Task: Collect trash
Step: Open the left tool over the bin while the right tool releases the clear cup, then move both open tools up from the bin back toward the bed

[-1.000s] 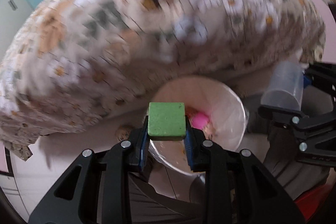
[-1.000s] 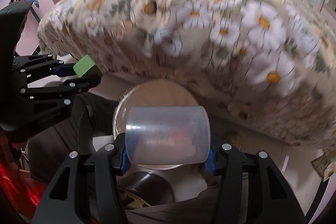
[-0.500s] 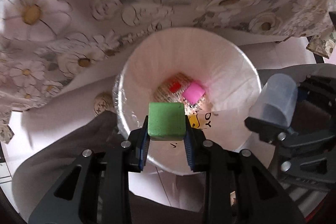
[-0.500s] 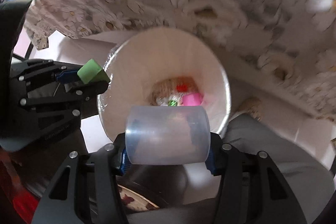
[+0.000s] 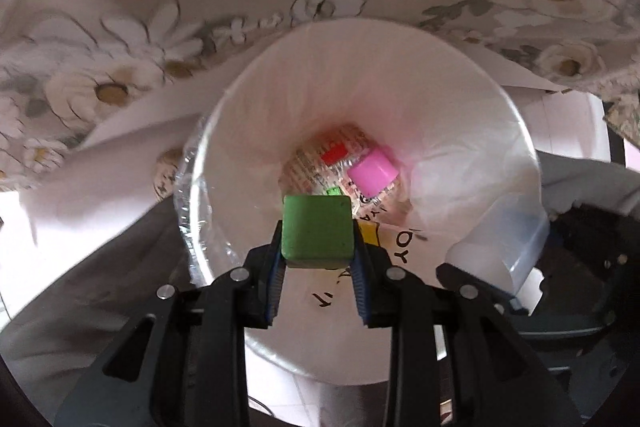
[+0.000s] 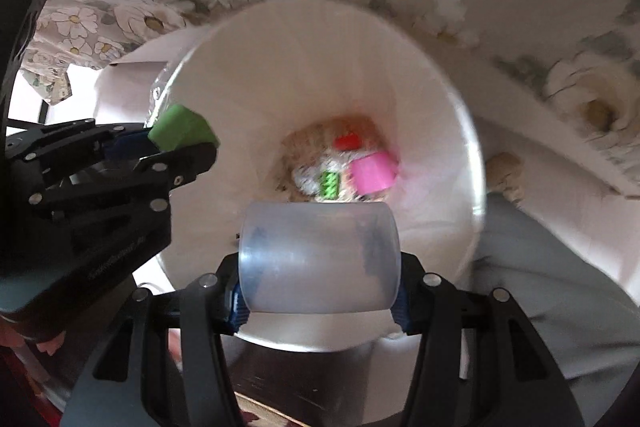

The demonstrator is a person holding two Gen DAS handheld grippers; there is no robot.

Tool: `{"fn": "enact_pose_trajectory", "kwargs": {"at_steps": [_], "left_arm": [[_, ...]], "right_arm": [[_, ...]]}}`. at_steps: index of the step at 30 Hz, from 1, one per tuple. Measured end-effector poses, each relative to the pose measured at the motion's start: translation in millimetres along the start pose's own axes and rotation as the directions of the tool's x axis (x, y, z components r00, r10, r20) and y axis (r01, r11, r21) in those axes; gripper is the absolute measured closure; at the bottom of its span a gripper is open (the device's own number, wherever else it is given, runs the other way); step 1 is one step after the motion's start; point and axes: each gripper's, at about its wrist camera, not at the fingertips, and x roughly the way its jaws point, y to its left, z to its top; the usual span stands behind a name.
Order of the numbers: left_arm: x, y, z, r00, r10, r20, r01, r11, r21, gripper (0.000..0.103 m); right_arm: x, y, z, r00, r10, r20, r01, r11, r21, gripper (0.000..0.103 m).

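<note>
Trash is hanging over the lined bin [image 5: 500, 147]: left gripper [image 5: 318, 259] fingers are clamping a green block [image 5: 317, 231], right gripper [image 6: 320, 303] fingers are squeezing a clear cup [image 6: 319, 259]. Releasing near the rim is risking 1 piece bouncing out.

We read this as a home: daisy-print tablecloth [image 5: 120, 67] draped beside a bag-lined waste bin [image 5: 500, 131].

We see a daisy-print tablecloth [image 5: 120, 75] hanging across the top. Below it lies pale floor [image 5: 100, 167], brightly lit at the left.
</note>
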Motion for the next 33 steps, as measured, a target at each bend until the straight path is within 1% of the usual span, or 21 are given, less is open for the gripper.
{"fn": "enact_pose_trajectory", "kwargs": {"at_steps": [3, 5, 7, 11, 12, 14, 15, 16, 17, 18, 20, 29, 33], "left_arm": [[10, 1, 5, 1.0, 0.011, -0.011, -0.011, 1.0, -0.017, 0.073], [13, 2, 8, 1.0, -0.002, -0.019, 0.002, 1.0, -0.021, 0.073], [18, -2, 9, 1.0, -0.003, -0.025, 0.003, 1.0, -0.01, 0.073], [25, -8, 12, 0.999, 0.02, -0.04, -0.02, 1.0, 0.012, 0.072], [25, -8, 12, 0.999, 0.026, -0.042, -0.025, 1.0, 0.012, 0.069], [26, -10, 12, 0.998, 0.036, -0.044, -0.035, 0.999, 0.006, 0.052], [27, -9, 12, 0.998, 0.035, -0.045, -0.035, 0.999, 0.003, 0.049], [27, -9, 12, 0.999, 0.03, -0.045, -0.03, 1.0, 0.001, 0.048], [27, -9, 12, 0.999, 0.027, -0.047, -0.027, 1.0, 0.001, 0.048], [27, -9, 12, 0.999, 0.026, -0.047, -0.026, 1.0, 0.001, 0.048], [26, -8, 12, 0.999, 0.026, -0.048, -0.026, 1.0, 0.001, 0.048], [18, -3, 6, 0.998, 0.037, -0.041, -0.037, 0.999, 0.002, 0.048], [7, -4, 4, 0.999, 0.052, -0.015, -0.052, 0.999, 0.007, 0.048]], "right_arm": [[9, -5, 1, 1.0, 0.008, -0.019, -0.008, 1.0, 0.015, 0.047], [13, -5, 3, 1.0, 0.009, -0.019, -0.009, 1.0, 0.012, 0.047], [16, -4, 4, 1.0, 0.004, -0.023, -0.004, 1.0, 0.012, 0.047], [23, -4, 3, 0.999, 0.002, -0.037, -0.002, 1.0, 0.017, 0.047], [26, -3, 4, 0.999, 0.005, -0.048, -0.004, 1.0, 0.022, 0.047], [33, -3, 9, 0.997, -0.01, -0.07, 0.012, 0.999, 0.03, 0.046], [33, -2, 11, 0.997, -0.025, -0.069, 0.027, 0.999, 0.027, 0.045], [34, 0, 13, 0.997, -0.029, -0.066, 0.03, 0.999, 0.026, 0.041], [33, 1, 13, 0.998, -0.041, -0.055, 0.042, 0.999, 0.021, 0.037], [33, 1, 13, 0.998, -0.04, -0.054, 0.041, 0.999, 0.021, 0.036], [31, 1, 13, 0.999, -0.031, -0.041, 0.032, 0.999, 0.025, 0.036], [29, 1, 12, 0.999, -0.026, -0.036, 0.027, 0.999, 0.025, 0.036], [22, 1, 12, 0.999, -0.03, -0.015, 0.03, 0.999, 0.021, 0.036]]}}
